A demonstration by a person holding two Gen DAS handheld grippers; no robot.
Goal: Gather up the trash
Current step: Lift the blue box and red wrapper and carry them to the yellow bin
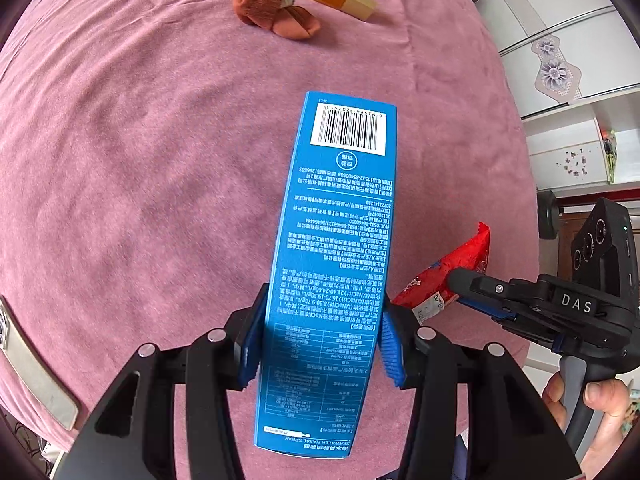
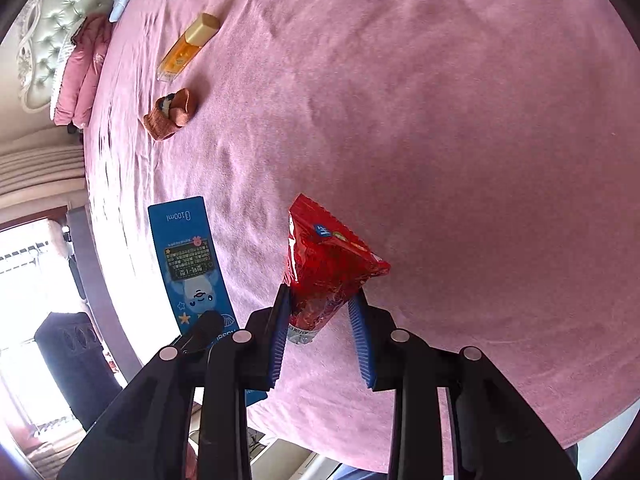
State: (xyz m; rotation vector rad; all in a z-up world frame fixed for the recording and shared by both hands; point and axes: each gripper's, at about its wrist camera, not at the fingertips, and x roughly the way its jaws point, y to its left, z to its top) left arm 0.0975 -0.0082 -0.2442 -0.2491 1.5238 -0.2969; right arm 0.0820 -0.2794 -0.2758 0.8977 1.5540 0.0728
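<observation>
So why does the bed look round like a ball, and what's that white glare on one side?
Left wrist view: the fisheye lens bulges the pink bedspread and darkens the corners; the blue nasal spray box stays sharp, its lower end shaded between the left gripper fingers. Right wrist view: daylight at the left edge is blown out white, and the red snack wrapper glints.

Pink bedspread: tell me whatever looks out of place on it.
On the pink bedspread, a rust-orange sock lies crumpled beside an amber bottle tipped on its side. The left gripper is shut on the blue nasal-spray box, the right gripper on a crinkled red wrapper.
</observation>
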